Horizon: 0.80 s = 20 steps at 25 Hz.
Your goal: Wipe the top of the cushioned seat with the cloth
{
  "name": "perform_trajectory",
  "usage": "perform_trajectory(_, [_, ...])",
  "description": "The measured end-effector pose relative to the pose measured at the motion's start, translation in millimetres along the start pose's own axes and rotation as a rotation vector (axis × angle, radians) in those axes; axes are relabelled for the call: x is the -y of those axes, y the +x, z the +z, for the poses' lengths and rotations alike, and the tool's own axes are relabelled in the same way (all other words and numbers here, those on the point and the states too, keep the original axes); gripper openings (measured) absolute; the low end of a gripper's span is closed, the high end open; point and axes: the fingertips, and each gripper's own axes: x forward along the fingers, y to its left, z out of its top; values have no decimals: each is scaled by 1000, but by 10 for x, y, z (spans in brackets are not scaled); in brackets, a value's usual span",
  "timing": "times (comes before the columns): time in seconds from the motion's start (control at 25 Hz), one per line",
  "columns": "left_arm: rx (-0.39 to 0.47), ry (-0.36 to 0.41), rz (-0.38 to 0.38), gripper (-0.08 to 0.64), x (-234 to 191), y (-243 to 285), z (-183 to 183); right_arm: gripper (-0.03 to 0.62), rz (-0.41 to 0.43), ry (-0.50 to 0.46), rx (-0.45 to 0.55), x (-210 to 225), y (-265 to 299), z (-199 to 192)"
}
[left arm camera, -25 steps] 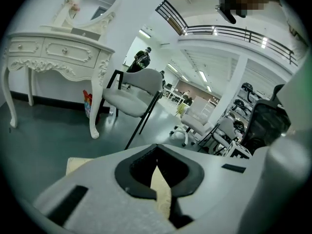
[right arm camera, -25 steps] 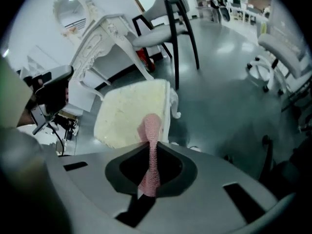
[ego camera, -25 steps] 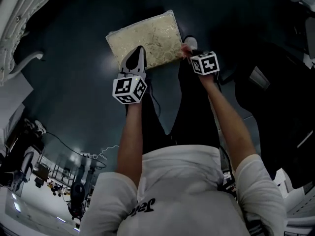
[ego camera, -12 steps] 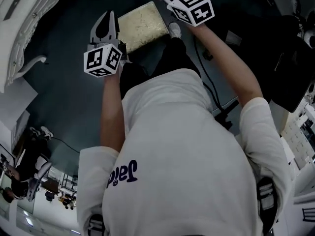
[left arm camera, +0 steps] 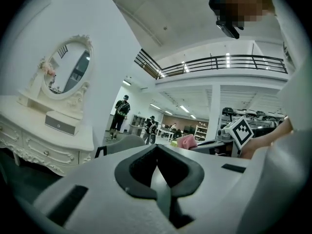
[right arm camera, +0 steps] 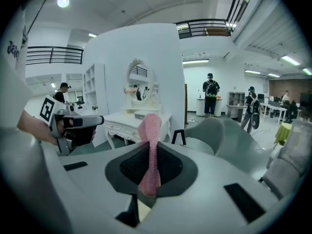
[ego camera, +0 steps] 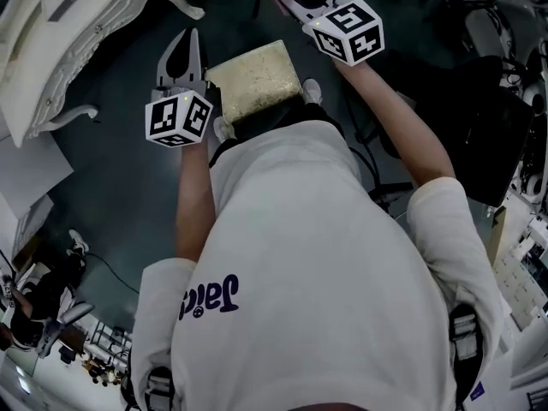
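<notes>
Cloth (right arm camera: 149, 130), pink and bumpy, is pinched tight in the right claw (right arm camera: 152, 152). The two jaws press on its low part, so the top end sticks up and it cannot slip out. The left claw (left arm camera: 156, 152) has its jaws pressed together with nothing in them. I think it is just a spare helper right now.

Both claws are held up in the air, out in front of the person. They look across the big room, not down. The right claw sees a white dressing table (right arm camera: 139, 118) with a round mirror, and a grey chair (right arm camera: 209, 130).

Down on the dark floor (ego camera: 111, 169) lies the cushioned seat (ego camera: 255, 80). It lies flat with its cream side up, near the person's shoes, below and between the two claws. Neither claw touches it, and the cloth is well apart from it.

A wiped seat top and an unwiped one would look the same from here. So the cloth could be on its way down to rub, or it could be held clear after rubbing. I cannot tell which.
</notes>
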Motion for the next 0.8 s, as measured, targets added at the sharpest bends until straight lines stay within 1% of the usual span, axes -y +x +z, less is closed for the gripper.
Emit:
perform_trajectory(0.12, [38, 16, 1, 14, 5, -10, 191, 25, -20, 14, 69, -23, -6, 271])
perform_trajectory(0.24, [84, 45, -2, 14, 22, 21, 437, 25, -59, 46, 164, -70, -31, 586])
perform_trajectory(0.36, [139, 104, 6, 14, 114, 64, 781, 25, -105, 60, 273, -123, -133, 934])
perform_trajectory(0.48, [200, 174, 23, 14, 138, 62, 1195, 25, -121, 18, 364, -244, -180, 1313])
perform_trajectory(0.56, [226, 213, 40, 14, 127, 52, 1391, 25, -123, -4, 405, -307, -196, 1490])
perform_trajectory(0.68, [230, 265, 72, 14, 82, 38, 1521, 25, -134, -17, 442, -370, -226, 1655])
perform_trajectory(0.8, [239, 262, 88, 14, -4, 47, 1578, 25, -156, -27, 467, -387, -235, 1774])
